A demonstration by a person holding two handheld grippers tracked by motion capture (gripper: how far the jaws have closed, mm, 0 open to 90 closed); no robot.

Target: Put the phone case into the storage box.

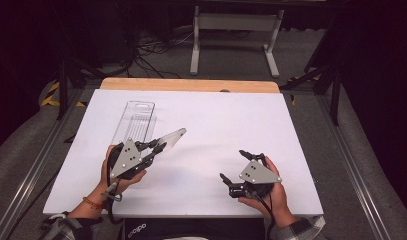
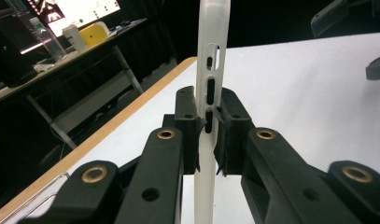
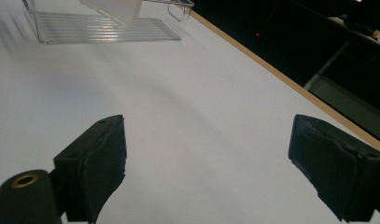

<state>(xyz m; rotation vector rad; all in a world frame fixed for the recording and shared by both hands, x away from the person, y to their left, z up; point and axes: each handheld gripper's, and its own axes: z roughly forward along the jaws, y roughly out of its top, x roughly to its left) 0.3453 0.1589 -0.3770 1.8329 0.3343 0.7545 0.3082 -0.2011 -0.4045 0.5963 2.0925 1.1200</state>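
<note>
Left gripper [image 2: 207, 135] pinches clear phone case [image 2: 211, 56] edge-on between pads — right gripper [image 3: 206, 163] spread, empty.

Overall light: you work on a brightly lit white table [image 1: 216, 125] with dark surroundings.
Shadows: soft and faint beneath your grippers, suggesting overhead light.
Glare: a bright monitor [image 2: 80, 11] glows upper left in the left gripper view.
Blur: your right gripper view smears toward its top left.
Focus: near jaws look soft.
</note>
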